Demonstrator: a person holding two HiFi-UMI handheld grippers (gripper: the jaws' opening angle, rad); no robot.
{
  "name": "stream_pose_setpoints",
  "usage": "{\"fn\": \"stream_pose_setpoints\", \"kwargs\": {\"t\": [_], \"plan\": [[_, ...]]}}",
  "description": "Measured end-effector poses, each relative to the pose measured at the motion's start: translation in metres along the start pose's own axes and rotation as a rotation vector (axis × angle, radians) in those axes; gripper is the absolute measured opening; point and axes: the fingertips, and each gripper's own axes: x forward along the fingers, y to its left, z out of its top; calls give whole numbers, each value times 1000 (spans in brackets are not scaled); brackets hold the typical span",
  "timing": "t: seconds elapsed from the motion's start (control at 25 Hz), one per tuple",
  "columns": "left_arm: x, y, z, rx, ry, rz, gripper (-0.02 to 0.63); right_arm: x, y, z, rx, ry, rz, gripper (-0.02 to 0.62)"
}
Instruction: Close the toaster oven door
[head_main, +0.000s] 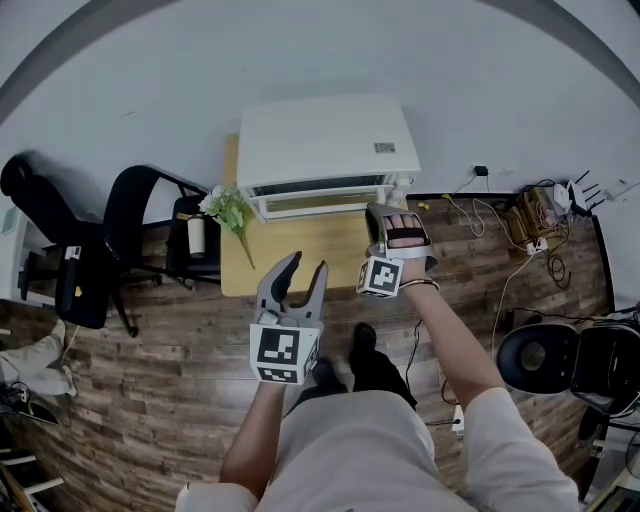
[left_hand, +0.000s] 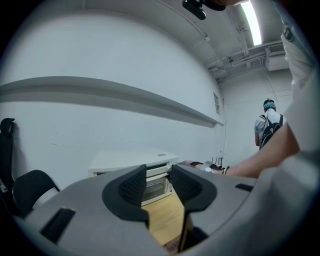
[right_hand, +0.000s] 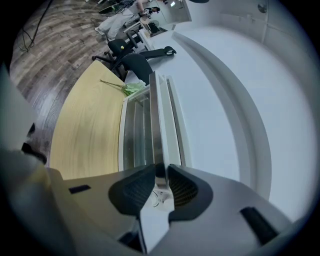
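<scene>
Right claw (right_hand: 160, 184) clamped on the silver handle (right_hand: 158, 140) of the toaster oven door (right_hand: 136, 134). Door stretches straight ahead of it, seemingly close to shut, though the angle is poor. Left claw (left_hand: 159, 176) parted, empty, held in the air. Toaster oven (left_hand: 135, 167) sits just ahead of it on the desk (left_hand: 167, 215).

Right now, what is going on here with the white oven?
A person works with two hand-held grippers. The right gripper has its jaws closed on the door handle of the white toaster oven on the wooden table. The door stands nearly upright; whether it is fully shut I cannot tell. The left gripper hovers open and empty.
</scene>
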Motion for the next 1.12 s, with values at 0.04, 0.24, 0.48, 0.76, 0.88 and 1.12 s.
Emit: {"fn": "stream_pose_setpoints", "kwargs": {"t": [0.04,0.24,0.48,0.76,0.88,1.12], "plan": [[0,1,0,1,0,1,149,2,-1,0,-2,0,0,75],[-3,2,1,0,0,8,149,8,-5,1,-4,4,7,74],[-3,3,0,-4,-1,13,149,15,-10,1,-4,11,21,72],[-2,6,2,-5,-3,15,149,20,-15,1,-7,16,32,71],[-1,7,2,-4,-3,11,149,20,-16,1,-9,11,40,71],[2,6,3,0,-7,-1,149,20,-15,1,-11,3,57,72]]}}
